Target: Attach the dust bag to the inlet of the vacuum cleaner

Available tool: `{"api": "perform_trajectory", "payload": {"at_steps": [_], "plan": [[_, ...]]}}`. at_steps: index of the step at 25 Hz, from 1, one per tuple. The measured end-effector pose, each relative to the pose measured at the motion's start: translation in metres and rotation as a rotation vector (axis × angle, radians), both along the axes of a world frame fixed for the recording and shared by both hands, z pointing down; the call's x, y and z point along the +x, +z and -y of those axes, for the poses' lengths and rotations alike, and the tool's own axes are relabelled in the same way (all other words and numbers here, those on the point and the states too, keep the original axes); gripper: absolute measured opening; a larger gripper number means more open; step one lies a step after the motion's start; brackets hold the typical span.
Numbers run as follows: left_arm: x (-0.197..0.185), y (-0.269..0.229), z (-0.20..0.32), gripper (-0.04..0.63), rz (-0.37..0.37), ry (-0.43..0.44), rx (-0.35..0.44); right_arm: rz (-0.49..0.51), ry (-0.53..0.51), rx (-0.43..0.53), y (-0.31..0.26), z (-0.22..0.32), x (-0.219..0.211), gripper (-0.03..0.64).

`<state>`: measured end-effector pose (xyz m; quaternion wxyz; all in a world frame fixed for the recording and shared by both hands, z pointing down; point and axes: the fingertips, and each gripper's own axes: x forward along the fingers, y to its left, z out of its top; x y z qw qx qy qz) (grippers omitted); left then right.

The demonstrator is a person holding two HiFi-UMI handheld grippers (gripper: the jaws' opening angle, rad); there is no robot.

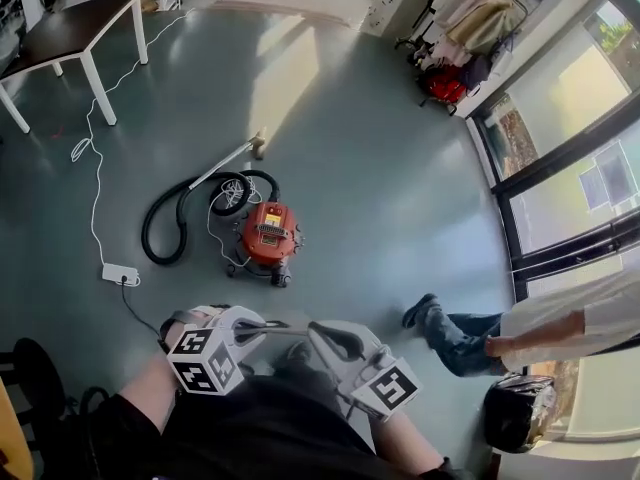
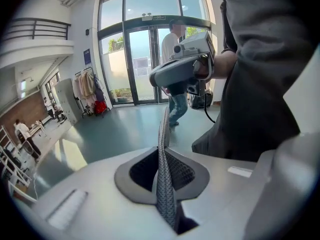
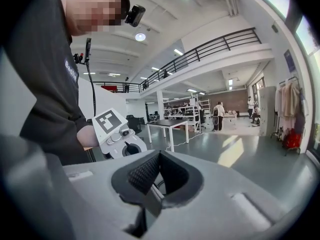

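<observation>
Grey-green floor (image 1: 380, 168), orange vacuum cleaner (image 1: 268, 233), black hose (image 1: 148, 233) coiled, left gripper (image 2: 163, 119) and right gripper (image 3: 151, 194) jaws pressed together

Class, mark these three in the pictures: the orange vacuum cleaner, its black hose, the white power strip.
orange vacuum cleaner (image 1: 268, 236), head view, top of its body.
black hose (image 1: 146, 232), head view, left bend of its loop.
white power strip (image 1: 119, 273), head view, middle of its casing.

No words or numbers can be read anywhere. The vacuum (image 1: 268, 234) has a pale label on its red top, too small to read. White print on the person's dark shirt (image 3: 70, 70) is blurred. A blue sign (image 2: 87, 56) beside the glass doors is illegible. The left cube (image 1: 205, 360) and right cube (image 1: 387, 388) show only black-and-white square markers.
</observation>
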<state>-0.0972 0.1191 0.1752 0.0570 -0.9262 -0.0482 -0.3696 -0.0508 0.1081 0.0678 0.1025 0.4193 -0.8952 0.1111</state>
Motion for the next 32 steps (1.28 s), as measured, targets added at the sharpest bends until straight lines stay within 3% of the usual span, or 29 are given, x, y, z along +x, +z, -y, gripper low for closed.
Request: {"api": "perform_trajectory", "payload": {"at_steps": [11, 23, 27, 32], "plan": [[0.031, 0.012, 0.019, 0.040, -0.003, -0.074, -0.041, 0.010, -0.102, 0.012, 0.015, 0.047, 0.036, -0.006], [0.092, 0.051, 0.044, 0.040, 0.031, -0.211, -0.019, 0.039, -0.202, 0.003, 0.043, 0.113, 0.123, -0.006], [0.106, 0.075, 0.048, 0.040, 0.067, -0.210, 0.016, 0.042, -0.229, -0.029, 0.063, 0.132, 0.143, -0.006], [0.115, 0.107, 0.039, 0.040, 0.086, -0.185, -0.003, 0.014, -0.229, -0.061, 0.096, 0.147, 0.155, -0.006]]}}
